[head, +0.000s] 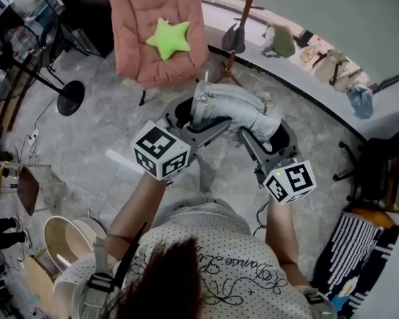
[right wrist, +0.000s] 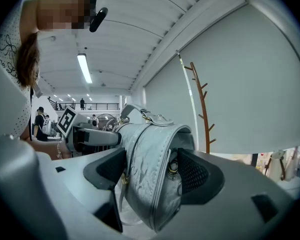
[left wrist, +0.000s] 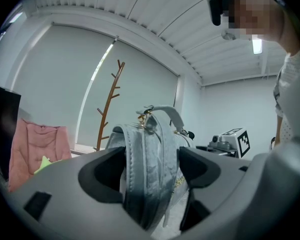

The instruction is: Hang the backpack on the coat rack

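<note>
Left of the coat rack [head: 247, 8] stands a pink chair [head: 136, 18] with a green star cushion [head: 167, 37]. Short of the coat rack, on our side of it, the left gripper [left wrist: 150, 171] has its jaws pressed onto a side fold of the grey backpack [head: 233, 108]. The backpack hangs in the air between both tools, clear of the floor, with its top handle [left wrist: 165, 111] free and upright. The right gripper [right wrist: 150, 171] clamps the opposite side, its jaws held part open by the padded edge. We judge the lift done and the carry under way. What is left is to close the gap to the coat rack, raise the handle over a peg, then let go on both sides. No strap touches the coat rack yet.
</note>
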Demonstrator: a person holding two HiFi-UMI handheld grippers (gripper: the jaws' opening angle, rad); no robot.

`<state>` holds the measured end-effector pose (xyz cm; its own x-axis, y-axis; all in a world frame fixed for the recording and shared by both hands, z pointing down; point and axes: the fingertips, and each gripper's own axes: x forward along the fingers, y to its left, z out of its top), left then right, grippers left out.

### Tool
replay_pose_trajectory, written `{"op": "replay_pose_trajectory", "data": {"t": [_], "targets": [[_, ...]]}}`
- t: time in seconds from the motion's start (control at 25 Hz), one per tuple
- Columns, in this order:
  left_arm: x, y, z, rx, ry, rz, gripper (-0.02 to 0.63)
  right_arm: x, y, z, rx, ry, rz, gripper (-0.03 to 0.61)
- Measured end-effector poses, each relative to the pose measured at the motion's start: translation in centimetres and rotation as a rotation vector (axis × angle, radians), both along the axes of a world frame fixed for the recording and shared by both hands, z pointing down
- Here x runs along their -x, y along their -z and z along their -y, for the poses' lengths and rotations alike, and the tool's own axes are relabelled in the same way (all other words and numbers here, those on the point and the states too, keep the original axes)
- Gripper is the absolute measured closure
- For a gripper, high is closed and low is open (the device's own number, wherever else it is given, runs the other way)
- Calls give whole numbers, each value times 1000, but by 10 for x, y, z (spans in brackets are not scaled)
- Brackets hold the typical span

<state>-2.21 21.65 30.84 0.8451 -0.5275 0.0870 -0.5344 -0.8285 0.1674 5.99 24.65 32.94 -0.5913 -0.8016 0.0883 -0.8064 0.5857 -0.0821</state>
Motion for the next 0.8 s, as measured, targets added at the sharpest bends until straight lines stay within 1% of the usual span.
{"op": "replay_pose_trajectory", "data": {"t": [0.24, 0.4, 0.64, 0.8], "targets": [[14, -2, 79, -8, -34, 16, 267, 15, -4, 77, 7, -37, 5, 240], [24, -7, 124, -7, -70, 33, 267, 28, -10, 119, 30, -73, 12, 239], [27, -8, 170, -3, -140, 29, 267, 32, -10, 160, 39, -140, 13, 239], [25, -16, 191, 12, -162, 29, 267, 31, -18, 178, 65, -160, 17, 239]]}}
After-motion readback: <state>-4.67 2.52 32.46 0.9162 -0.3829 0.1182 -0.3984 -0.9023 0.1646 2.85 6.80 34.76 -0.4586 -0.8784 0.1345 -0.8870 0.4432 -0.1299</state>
